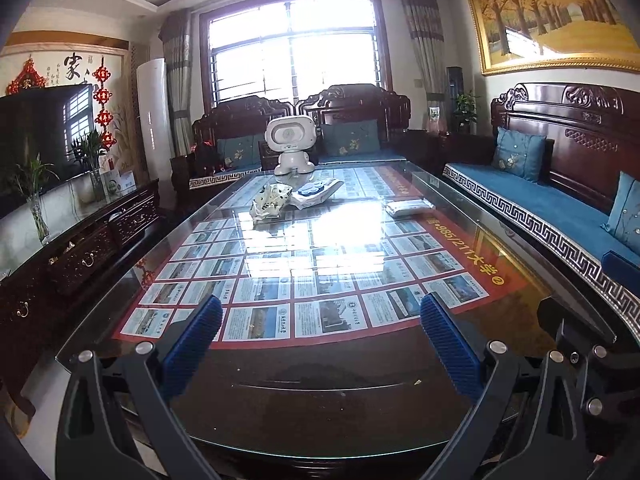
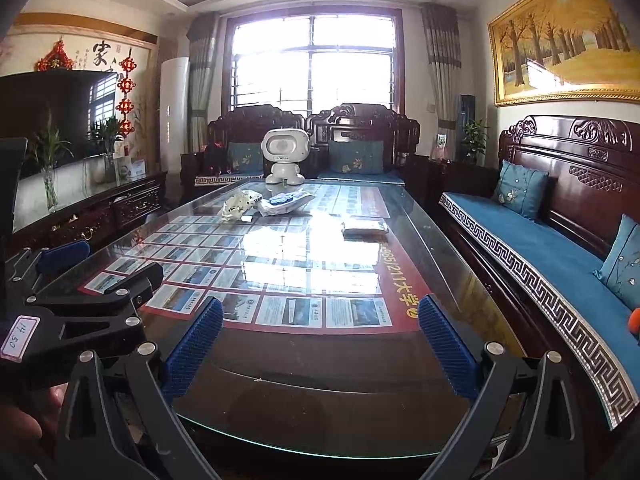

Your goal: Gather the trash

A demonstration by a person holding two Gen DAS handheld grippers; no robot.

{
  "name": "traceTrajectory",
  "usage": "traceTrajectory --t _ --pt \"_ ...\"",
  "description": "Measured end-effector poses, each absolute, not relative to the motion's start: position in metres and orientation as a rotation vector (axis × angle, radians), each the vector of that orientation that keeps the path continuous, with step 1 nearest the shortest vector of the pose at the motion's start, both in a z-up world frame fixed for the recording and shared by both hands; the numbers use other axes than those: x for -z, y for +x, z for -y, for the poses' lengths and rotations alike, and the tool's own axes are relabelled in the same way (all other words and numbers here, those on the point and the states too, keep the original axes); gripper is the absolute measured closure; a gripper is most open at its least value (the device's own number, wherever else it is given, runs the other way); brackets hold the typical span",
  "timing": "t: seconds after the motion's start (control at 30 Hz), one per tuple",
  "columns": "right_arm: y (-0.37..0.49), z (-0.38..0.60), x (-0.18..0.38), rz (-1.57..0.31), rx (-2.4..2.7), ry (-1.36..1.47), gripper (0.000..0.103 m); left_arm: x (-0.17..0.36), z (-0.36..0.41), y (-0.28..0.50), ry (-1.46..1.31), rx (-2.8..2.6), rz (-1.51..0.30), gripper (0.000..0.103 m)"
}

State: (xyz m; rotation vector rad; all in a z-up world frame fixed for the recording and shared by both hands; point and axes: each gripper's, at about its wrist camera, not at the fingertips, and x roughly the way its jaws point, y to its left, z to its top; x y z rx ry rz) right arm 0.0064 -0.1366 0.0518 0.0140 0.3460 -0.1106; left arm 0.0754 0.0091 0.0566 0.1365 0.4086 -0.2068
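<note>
**Two open grippers wait at the near end of the table**

The left gripper (image 1: 320,320), seen from its own camera, has two black arms with bumpy blue rubber pads (image 1: 196,332), and they are spread wide with nothing between them. It hangs over the near edge of the long dark wooden table with a shiny glass top (image 1: 320,408). It is probably held back here so the person can see the whole table first. A red poster with many little picture cards (image 1: 280,280) lies flat under the glass. The trash is far away, near the other end: a crinkly white and yellow wrapper (image 1: 270,200), and just beside it a floppy white plastic bag with blue dots (image 1: 316,192). A flat white packet (image 1: 404,207) lies apart on the right side. A smooth white toy robot with a round head (image 1: 291,146) stands behind them.

The right gripper (image 2: 320,320), from its own camera, looks the same, and its blue pads are wide apart too, holding nothing. The left gripper shows at the left edge, and a bit of a hand (image 2: 24,420) sits low in the corner. The wrappers again lie far off, in front of the toy robot. The soft blue sofa cushion (image 2: 540,248) runs along the right.

I think both grippers need to travel forward before they can pinch the soft, crumpled trash.
</note>
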Motion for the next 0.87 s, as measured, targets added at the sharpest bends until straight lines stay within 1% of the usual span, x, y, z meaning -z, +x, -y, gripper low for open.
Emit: traceTrajectory --t 0.47,0.87 --pt "0.011 0.137 -0.050 -0.361 0.103 0.017 0.008 -0.058 -0.011 0.079 0.117 0.216 -0.417 0.004" --pt "0.021 0.142 -0.047 -0.377 0.103 0.025 0.008 -0.051 -0.011 0.097 0.093 0.238 -0.471 0.004"
